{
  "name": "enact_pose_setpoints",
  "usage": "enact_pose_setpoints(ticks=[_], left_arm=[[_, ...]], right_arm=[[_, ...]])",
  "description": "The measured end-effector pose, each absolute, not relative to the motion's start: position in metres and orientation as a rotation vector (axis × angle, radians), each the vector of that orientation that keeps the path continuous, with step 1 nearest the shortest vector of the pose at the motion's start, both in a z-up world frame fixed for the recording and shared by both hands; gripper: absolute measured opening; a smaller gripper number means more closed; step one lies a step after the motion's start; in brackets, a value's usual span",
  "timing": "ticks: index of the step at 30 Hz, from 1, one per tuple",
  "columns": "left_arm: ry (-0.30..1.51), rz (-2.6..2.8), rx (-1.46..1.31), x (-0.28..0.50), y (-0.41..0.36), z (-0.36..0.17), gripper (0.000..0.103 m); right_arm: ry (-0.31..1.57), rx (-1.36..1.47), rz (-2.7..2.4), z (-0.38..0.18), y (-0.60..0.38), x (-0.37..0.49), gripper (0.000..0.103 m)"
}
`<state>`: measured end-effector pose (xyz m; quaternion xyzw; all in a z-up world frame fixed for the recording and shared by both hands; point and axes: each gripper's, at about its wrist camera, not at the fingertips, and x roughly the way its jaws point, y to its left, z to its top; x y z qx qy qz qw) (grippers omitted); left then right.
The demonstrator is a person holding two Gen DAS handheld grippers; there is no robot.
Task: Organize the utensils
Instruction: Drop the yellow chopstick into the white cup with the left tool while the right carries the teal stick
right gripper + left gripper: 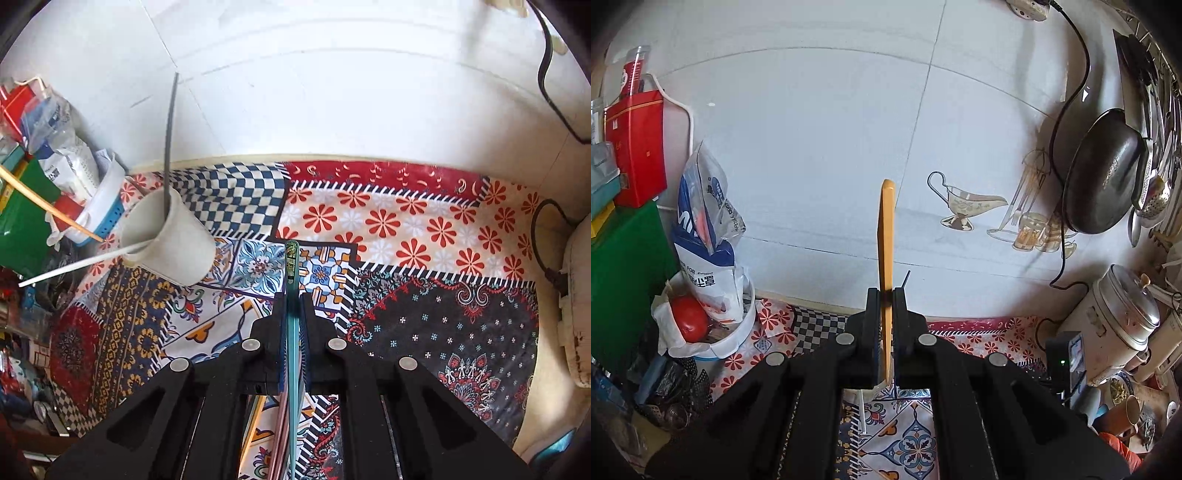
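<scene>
My left gripper (pixel 885 295) is shut on a flat orange stick (pixel 886 229) that stands up between its pads. The stick's lower end reaches the rim of a white cup (pixel 875 387) just under the jaws. A white stick (pixel 862 413) shows below. In the right wrist view that white cup (pixel 177 243) stands on the patterned cloth at the left. It holds a grey stick (pixel 170 129) and a white stick (pixel 81 262), and the orange stick (pixel 48 210) slants to its rim. My right gripper (pixel 293 299) is shut on a teal chopstick (pixel 291 266), above the cloth and right of the cup. Pink sticks (pixel 280 428) lie under it.
A tiled wall (pixel 812 147) rises behind the patchwork cloth (pixel 406 229). At the left stand a white basin (pixel 738 332) with a tomato and bags, a red box (pixel 635 147) and a green box (pixel 624 277). A black wok (pixel 1104 177) and a rice cooker (pixel 1115 314) are on the right.
</scene>
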<state>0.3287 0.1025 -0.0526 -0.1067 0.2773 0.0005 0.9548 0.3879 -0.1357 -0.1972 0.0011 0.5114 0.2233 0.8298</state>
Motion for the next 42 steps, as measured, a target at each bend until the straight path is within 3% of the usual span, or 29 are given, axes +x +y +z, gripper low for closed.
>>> enact_pose_setpoints(ticks=[20,32,42], left_arm=[[0.575,0.035,-0.223,0.349,0.122,-0.060,0.004],[0.632,0.053,-0.212,0.379,0.135,-0.090,0.004],[0.723,0.065,-0.209,0.404,0.139,-0.131,0.004]], right_arm=[[0.818,0.024,0.588,-0.102,-0.087,0.386,0.005],[0.688,0.037,0.657,-0.050,-0.064,0.394,0.003],[0.748,-0.007,0.676,-0.075,-0.044,0.407,0.003]])
